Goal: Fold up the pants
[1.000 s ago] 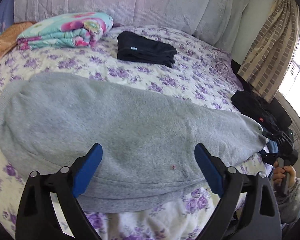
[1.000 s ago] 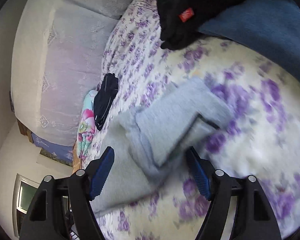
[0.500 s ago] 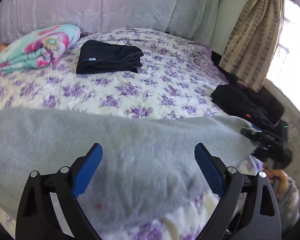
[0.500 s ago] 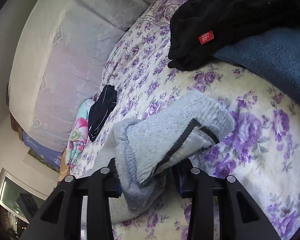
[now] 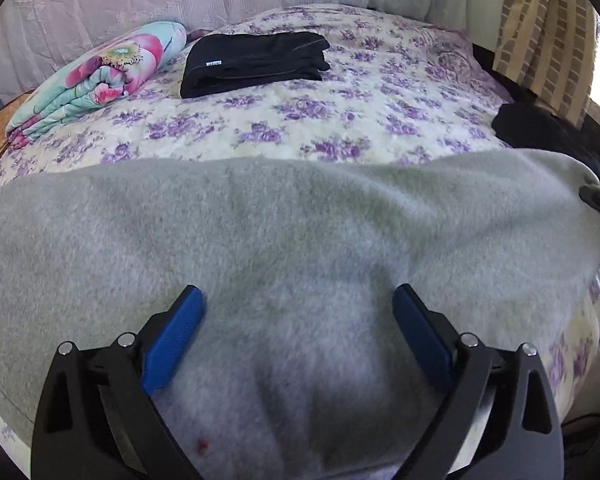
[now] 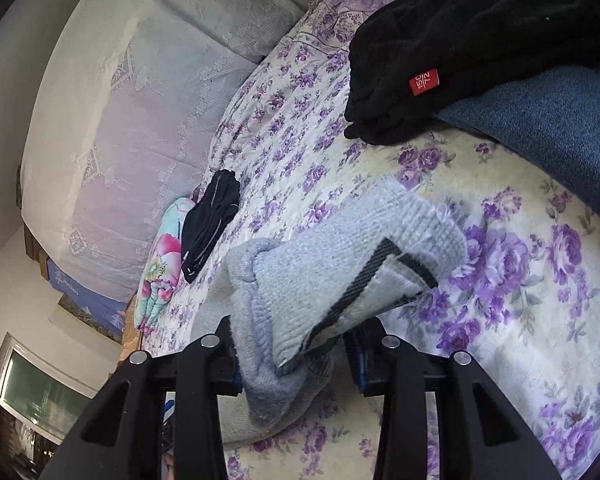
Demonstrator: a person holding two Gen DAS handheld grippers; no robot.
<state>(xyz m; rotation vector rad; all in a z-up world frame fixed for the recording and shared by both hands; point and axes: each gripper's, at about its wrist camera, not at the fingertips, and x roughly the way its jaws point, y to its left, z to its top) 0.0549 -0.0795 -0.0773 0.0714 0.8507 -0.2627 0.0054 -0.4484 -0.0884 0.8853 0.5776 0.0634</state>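
Observation:
Grey fleece pants (image 5: pixel 300 240) lie across the flowered bedspread (image 5: pixel 340 120), filling the lower half of the left wrist view. My left gripper (image 5: pixel 296 300) hovers low over their middle, open, its blue pads (image 5: pixel 172 336) wide apart with cloth below them. In the right wrist view, my right gripper (image 6: pixel 296 344) is shut on the ribbed end of the pants (image 6: pixel 340 272), which bunches up between its jaws and shows a dark stripe. That gripper (image 5: pixel 598 200) also shows at the pants' right end in the left wrist view.
A folded black garment (image 5: pixel 256 64) and a folded floral blanket (image 5: pixel 100 80) lie near the headboard. A pile of black clothes (image 6: pixel 460 40) with a red tag and blue denim (image 6: pixel 560 120) sit at the bed's right side. A checked curtain (image 5: pixel 548 32) hangs beyond.
My right gripper's jaws closed on the ribbed end of the pants and lifted it slightly. My left gripper came down and forward over the pants, still open.

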